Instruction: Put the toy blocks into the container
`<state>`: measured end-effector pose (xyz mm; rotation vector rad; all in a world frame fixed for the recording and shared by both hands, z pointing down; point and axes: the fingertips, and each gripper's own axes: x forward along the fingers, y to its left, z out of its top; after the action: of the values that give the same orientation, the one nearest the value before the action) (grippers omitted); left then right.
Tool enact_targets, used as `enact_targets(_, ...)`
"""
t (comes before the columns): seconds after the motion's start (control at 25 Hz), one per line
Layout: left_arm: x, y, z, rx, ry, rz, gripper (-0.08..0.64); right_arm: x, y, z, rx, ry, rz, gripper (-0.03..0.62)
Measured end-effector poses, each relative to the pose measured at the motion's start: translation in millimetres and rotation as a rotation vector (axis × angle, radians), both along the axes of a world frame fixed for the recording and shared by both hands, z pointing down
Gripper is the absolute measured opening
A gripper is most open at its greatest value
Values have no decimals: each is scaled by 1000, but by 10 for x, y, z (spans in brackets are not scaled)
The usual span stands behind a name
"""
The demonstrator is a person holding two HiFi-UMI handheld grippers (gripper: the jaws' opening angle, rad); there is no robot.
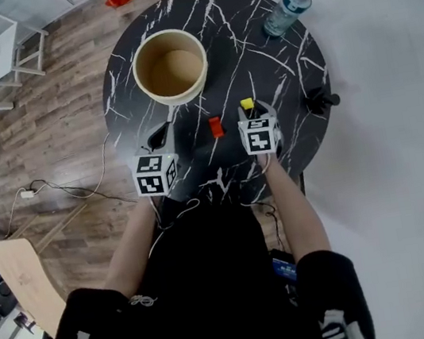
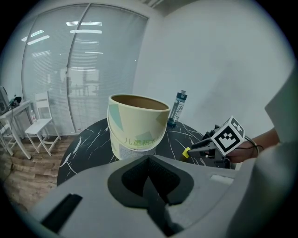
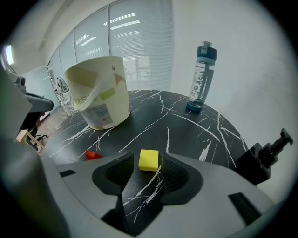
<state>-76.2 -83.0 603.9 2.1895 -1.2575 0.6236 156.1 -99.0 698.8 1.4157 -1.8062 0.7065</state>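
Note:
A yellow block (image 3: 148, 159) lies on the black marble table (image 1: 284, 72), right between the tips of my right gripper (image 3: 147, 164), whose jaws stand open around it without pressing. In the head view that block (image 1: 247, 104) shows just ahead of the right gripper (image 1: 254, 111). A red block (image 1: 216, 127) lies to its left, between the two grippers. The cream bucket container (image 1: 170, 65) stands upright and empty-looking at the table's far side. My left gripper (image 2: 150, 160) points at the container (image 2: 137, 125) from a short way off, jaws shut with nothing in them.
A water bottle (image 1: 286, 11) stands at the table's far right edge. A black knobbed object (image 1: 319, 100) sits at the right rim, close to the right gripper. Beyond the table on the left are wooden floor, white chairs (image 1: 3, 51) and cables.

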Motion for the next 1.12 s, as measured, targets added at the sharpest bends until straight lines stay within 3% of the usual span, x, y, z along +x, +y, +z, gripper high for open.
enact_targets(0.24,-54,10,12,-7,-3,1,-1,26,-6,56,-6,-11,21,168)
enact_targets(0.44,-77,4,43,-9,-5,4,-2,55,20,111,-26,-2,32,123)
enact_targets(0.88,-90,-39,6,-1,-3,4,-2,-303,-110,-224,59,-67,-60,121)
enact_targets(1.12,-88,-51,-97,22,7,-1,-2,-535,-243,-589,157,-98,-121,120)
